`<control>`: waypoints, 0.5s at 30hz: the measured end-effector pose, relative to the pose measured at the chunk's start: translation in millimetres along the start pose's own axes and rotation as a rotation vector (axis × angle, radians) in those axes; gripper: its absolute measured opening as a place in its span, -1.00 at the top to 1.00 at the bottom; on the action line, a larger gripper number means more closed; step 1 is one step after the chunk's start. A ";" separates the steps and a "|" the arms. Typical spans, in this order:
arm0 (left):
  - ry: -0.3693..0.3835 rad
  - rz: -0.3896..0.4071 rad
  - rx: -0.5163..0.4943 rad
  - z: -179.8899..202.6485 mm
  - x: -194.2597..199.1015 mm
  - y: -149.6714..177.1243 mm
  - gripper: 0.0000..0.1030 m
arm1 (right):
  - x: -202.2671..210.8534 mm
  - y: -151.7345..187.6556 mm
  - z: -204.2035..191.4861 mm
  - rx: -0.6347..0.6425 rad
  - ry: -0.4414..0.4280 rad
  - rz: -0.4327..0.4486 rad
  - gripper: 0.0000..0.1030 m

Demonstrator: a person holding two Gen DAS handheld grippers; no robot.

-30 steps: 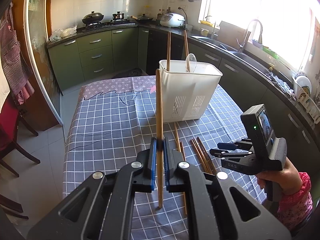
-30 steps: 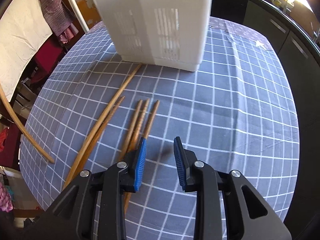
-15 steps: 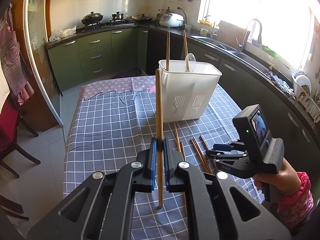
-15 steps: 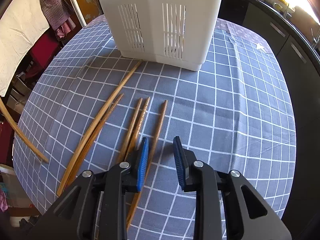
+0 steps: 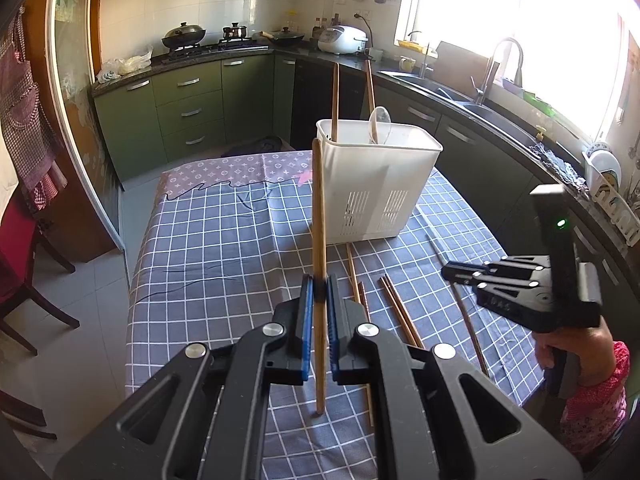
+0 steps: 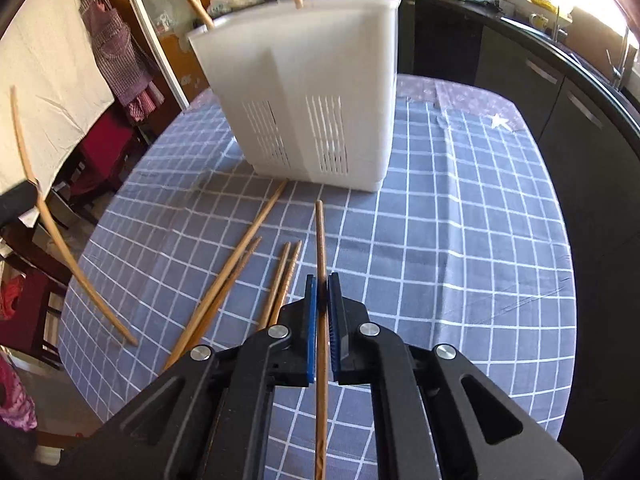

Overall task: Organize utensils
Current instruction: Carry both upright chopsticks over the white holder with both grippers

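Both claws are clenched, each grasping one chopstick: left claw [image 5: 318, 294], right claw [image 6: 322, 294]. Next, I think, each chopstick must go into the white holder [image 6: 304, 92] behind the loose chopsticks [image 6: 224, 276].

A home kitchen — green cabinets [image 5: 188, 112] under a dark counter [image 5: 224, 54], a wok [image 5: 184, 34] and pots on the gas stove, a rice cooker [image 5: 342, 39], a sink [image 5: 436, 90] with a tall faucet [image 5: 500, 68] below a bright window — and a desk [image 5: 224, 248] under a checked cloth.
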State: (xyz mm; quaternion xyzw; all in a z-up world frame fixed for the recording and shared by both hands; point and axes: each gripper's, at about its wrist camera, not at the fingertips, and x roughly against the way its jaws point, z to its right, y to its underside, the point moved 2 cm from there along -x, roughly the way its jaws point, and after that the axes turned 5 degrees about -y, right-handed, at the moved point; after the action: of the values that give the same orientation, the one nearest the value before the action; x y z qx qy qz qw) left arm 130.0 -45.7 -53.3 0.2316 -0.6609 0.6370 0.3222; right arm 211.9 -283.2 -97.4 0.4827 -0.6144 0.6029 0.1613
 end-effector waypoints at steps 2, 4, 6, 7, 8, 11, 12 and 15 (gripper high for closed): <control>-0.001 0.000 0.000 -0.2 0.4 -0.4 0.87 | 28.2 -6.6 -0.4 -0.004 -0.005 0.090 0.88; -0.001 0.000 0.000 -0.5 0.3 -0.3 0.87 | 53.4 -12.3 0.4 -0.001 0.000 0.169 0.88; -0.002 0.000 0.001 -0.6 0.8 0.3 0.87 | 72.2 -14.7 -0.3 0.006 0.012 0.224 0.88; -0.003 0.001 0.001 -0.4 1.0 0.5 0.87 | 79.4 -15.0 -1.6 0.008 0.017 0.242 0.88; -0.003 0.001 0.001 0.0 1.4 0.7 0.87 | 85.6 -13.1 -2.7 0.011 0.023 0.259 0.88; -0.004 0.005 -0.003 -0.8 3.0 1.9 0.87 | 100.4 -2.4 -6.7 0.024 0.036 0.299 0.88; -0.004 0.006 -0.005 -0.2 4.1 2.3 0.87 | 105.7 3.2 -7.8 0.027 0.041 0.313 0.88; -0.003 0.011 -0.008 0.3 6.7 3.9 0.87 | 121.7 22.3 -13.5 0.037 0.052 0.350 0.88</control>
State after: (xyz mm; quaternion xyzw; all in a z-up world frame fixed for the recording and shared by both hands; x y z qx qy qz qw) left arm 122.5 -44.9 -51.2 0.2277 -0.6653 0.6356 0.3186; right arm 130.4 -323.9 -12.5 0.3555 -0.6735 0.6453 0.0605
